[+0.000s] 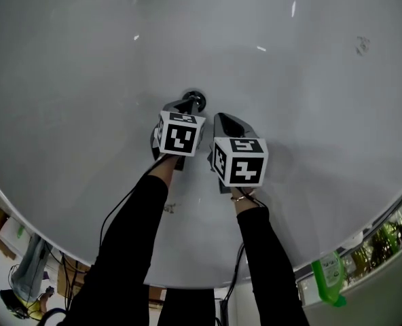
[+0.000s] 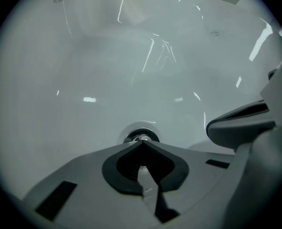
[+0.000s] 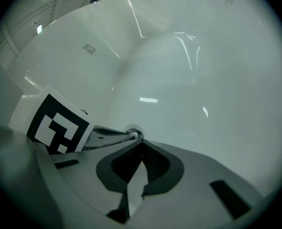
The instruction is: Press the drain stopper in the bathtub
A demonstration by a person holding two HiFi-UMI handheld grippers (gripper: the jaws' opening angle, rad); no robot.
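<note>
Tub: a white, glossy bathtub [image 1: 309, 114] filled nearly the whole head view, with small glints of light on its curved floor.
Sleeves: two black sleeves [image 1: 130, 250] came up from the bottom edge, each with a thin dark cable [image 1: 113, 216] beside it.
Rim: a green plastic container [image 1: 330, 278] sat at the tub's edge at the lower right, well apart from both tools.
Right gripper: the grey right gripper [image 1: 221, 117] with its black-and-white marker cube was held low over the tub floor, just beside the left one. In its own view its jaws were closed tip to tip with nothing between them [image 3: 141, 141], and they pointed toward the drain without reaching it.
Left gripper: the grey left gripper [image 1: 191, 104] lay slightly ahead of the right. Its jaws were also pressed together and empty [image 2: 142, 142], and their joined tips were right at the drain. The pictures did not settle whether the tips bore down on it.
Stopper: the small round chrome drain stopper [image 1: 195, 99] sat in the middle of the tub floor, just beyond the left gripper's tips [image 2: 141, 137]. From the right gripper view it showed at the end of the left tool [image 3: 134, 133].
Far wall: a faint grey smudge [image 1: 362, 44] marked the slope beyond the drain.
</note>
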